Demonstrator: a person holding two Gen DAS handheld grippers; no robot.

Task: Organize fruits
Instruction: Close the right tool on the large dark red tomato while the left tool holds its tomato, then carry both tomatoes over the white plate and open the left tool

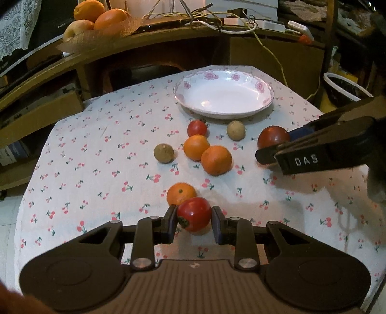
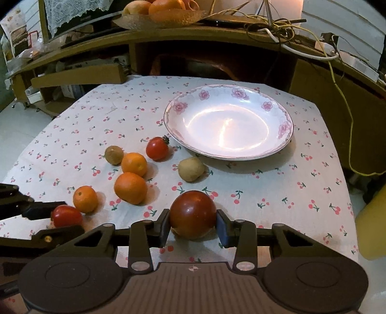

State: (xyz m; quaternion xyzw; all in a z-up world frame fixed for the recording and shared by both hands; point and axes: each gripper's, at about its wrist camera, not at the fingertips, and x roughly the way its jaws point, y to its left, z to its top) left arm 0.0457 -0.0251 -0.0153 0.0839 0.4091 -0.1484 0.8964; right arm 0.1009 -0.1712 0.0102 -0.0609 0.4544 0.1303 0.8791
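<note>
My left gripper (image 1: 194,216) is shut on a red tomato (image 1: 194,213) low over the cherry-print tablecloth; it also shows in the right wrist view (image 2: 66,215). My right gripper (image 2: 193,223) is shut on a dark red tomato (image 2: 193,212), also visible in the left wrist view (image 1: 272,137). An empty white plate with pink flowers (image 1: 260,87) (image 2: 284,128) stands at the far side. Three oranges (image 1: 216,160) (image 2: 130,187), a third tomato (image 1: 197,128) (image 2: 157,148) and two brown kiwis (image 1: 164,153) (image 2: 191,169) lie loose between.
A wooden shelf (image 1: 154,41) behind the table carries a fruit bowl (image 1: 96,26) and tangled cables (image 1: 217,21). A yellow cable (image 2: 347,120) hangs at the right. The table edge drops off at the left and right.
</note>
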